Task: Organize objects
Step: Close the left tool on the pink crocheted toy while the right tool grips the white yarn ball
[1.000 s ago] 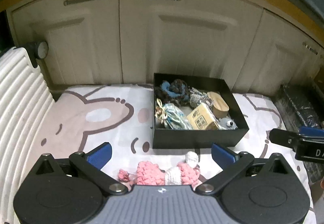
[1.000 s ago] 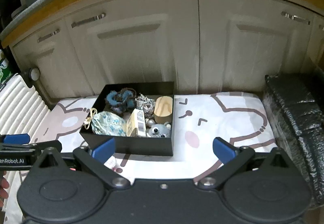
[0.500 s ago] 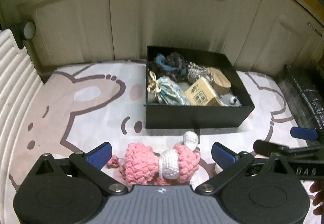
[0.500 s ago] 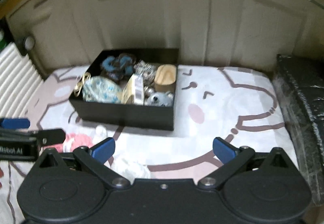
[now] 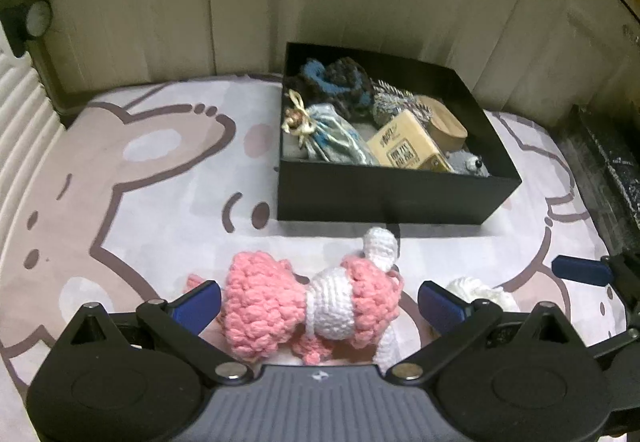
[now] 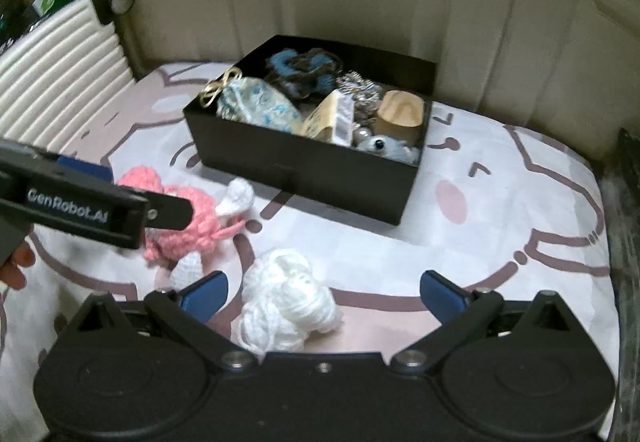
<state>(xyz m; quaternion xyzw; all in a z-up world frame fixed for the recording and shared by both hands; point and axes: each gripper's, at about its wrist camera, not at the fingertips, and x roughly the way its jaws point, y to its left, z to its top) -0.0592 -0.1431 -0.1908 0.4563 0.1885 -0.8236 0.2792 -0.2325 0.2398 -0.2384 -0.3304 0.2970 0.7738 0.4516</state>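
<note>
Clearly, grippers: left gripper [image 5: 319,300] and right gripper [image 6: 322,292] both spread wide — nothing grasped.
Toy: pink toy [image 5: 310,308] before box [image 5: 384,198], between left fingers — ready for pickup.

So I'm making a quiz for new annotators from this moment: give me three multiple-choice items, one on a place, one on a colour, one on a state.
1. Where does the pink and white crochet toy lie?
A. inside the black box
B. on the printed mat in front of the black box
C. on the cabinet door

2. What colour is the yarn bundle in front of the right gripper?
A. white
B. blue
C. brown

3. How do the jaws of the left gripper stand?
A. shut on the toy
B. shut on nothing
C. open, one finger on each side of the toy

Answers:
1 B, the toy rests on the printed mat, short of the near wall of the black box.
2 A, the bundle is plain white.
3 C, the blue pads stand wide apart.
</note>
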